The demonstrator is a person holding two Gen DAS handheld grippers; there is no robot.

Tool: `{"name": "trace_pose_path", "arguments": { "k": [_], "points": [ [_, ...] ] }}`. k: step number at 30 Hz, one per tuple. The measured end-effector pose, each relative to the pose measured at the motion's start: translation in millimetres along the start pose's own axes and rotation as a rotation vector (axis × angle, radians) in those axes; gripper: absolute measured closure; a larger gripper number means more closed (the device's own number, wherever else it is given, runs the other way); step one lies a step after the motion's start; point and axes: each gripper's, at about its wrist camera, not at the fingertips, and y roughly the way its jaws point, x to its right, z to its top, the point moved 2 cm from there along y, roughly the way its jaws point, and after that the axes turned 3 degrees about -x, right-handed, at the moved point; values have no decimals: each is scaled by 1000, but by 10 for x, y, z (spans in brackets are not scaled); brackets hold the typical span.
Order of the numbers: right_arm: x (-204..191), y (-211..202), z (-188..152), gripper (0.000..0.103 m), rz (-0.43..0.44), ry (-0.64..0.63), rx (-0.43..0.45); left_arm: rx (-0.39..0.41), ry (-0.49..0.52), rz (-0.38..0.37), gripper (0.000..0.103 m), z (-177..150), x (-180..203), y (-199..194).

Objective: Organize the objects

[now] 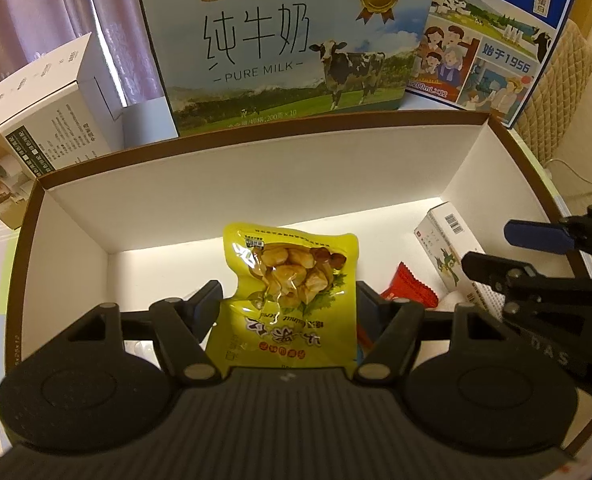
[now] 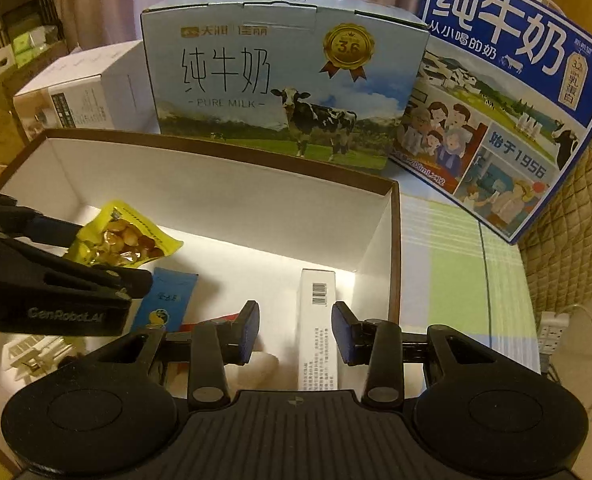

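Left wrist: checked tablecloth (image 2: 456, 240), maybe curtains (image 1: 36, 12).

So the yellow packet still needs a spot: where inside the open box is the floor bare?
Bare floor lies along the back wall of the open box, left of the yellow packet. The right end is crowded: white carton, red wrapper and blue sachet lie there.

Beyond the jaws, a light-blue milk carton (image 2: 284, 92) stands upright on the bench (image 2: 456, 240). A dark-blue milk carton (image 2: 512, 112) leans right of it, a white box (image 2: 84, 96) left, curtains (image 2: 108, 4) behind.
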Motion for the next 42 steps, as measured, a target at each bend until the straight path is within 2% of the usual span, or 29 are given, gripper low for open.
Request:
{"name": "trace_pose_path", "arguments": {
  "k": [7,11,17,20,33,42],
  "points": [
    [13,-26,-28,66,21,3,7,8,1,-10,34,26,10,37],
    [3,-40,-41,64,30,8,6,38,-6,-16,18,32,-18,-11],
    [8,-139,-78,46,74,35,22,42,-40,-15,15,-11,-150,-130],
    [0,-230,-113,43,92,35,39,51,-47,-2,15,-66,-199,-229],
    [2,-762,-382,40,161,74,109,126,-107,10,15,-477,-254,-895],
    [-14,-1107,-620,40,198,89,132,176,-146,-1,15,-862,-148,-1342]
  ]
}}
